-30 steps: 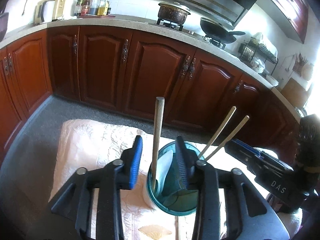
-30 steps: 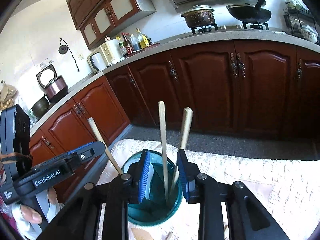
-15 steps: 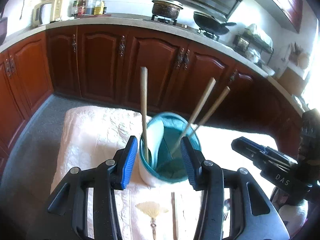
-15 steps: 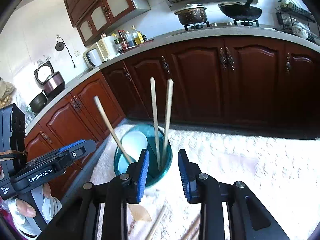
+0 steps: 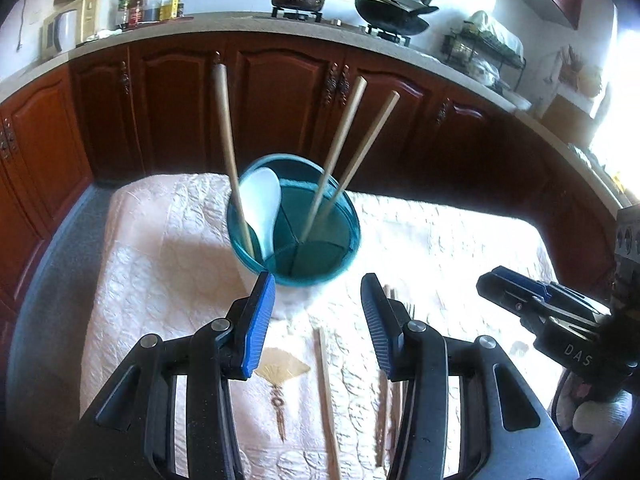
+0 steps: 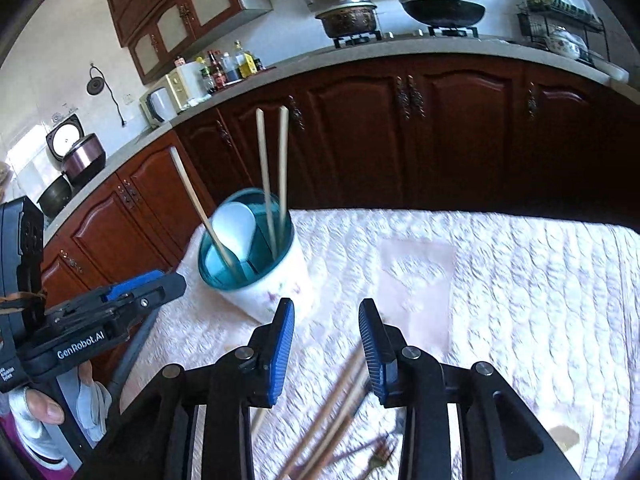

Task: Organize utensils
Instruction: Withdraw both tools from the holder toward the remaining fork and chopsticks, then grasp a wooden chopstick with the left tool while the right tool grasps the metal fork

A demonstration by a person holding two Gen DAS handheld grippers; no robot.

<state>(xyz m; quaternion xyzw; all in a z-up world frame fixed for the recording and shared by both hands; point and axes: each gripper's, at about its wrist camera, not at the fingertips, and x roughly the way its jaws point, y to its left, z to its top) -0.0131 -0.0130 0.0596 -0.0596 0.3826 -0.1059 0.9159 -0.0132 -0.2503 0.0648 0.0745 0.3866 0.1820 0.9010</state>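
Observation:
A white utensil holder with a teal divided inside (image 5: 294, 236) (image 6: 256, 264) stands on the quilted white cloth. It holds three wooden chopsticks (image 5: 344, 152) (image 6: 272, 184) and a white spoon (image 5: 260, 200) (image 6: 234, 228). My left gripper (image 5: 318, 312) is open and empty, just short of the holder. My right gripper (image 6: 326, 336) is open and empty, to the right of and nearer than the holder. Loose chopsticks (image 5: 328, 400) (image 6: 332, 412) and a fork (image 6: 380, 456) lie on the cloth under the grippers.
The table is covered by the white cloth (image 6: 520, 300). Dark wooden kitchen cabinets (image 5: 280, 100) stand behind it, with a pot and wok on the stove. Each gripper shows at the edge of the other's view: the right (image 5: 560, 320), the left (image 6: 100, 320).
Both grippers have pulled back and up from the holder, opening wider. The two chopsticks that stood between the right gripper's fingers now stand free in the holder.

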